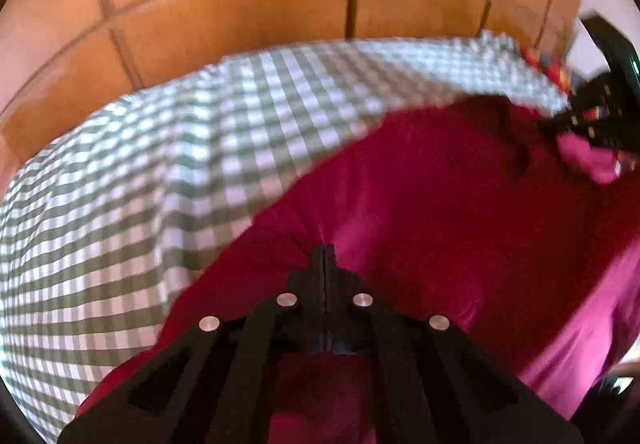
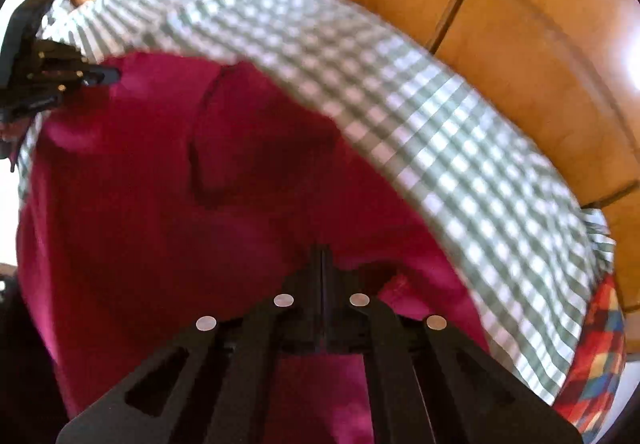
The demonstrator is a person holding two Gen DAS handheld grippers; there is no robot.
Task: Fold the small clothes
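On checked cloth point(image 1: 120, 203), magenta garment point(image 1: 420, 203), no writing legible

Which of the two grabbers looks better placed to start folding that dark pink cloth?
Neither clearly. The left gripper and right gripper are both shut on the magenta garment, which lies on the checked cloth. Probably they fold together.

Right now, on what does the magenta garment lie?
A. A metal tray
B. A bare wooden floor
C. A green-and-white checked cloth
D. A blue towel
C: the magenta garment is spread over the green-and-white checked cloth, which shows around its far edge in both wrist views, with wood-coloured panels beyond it.
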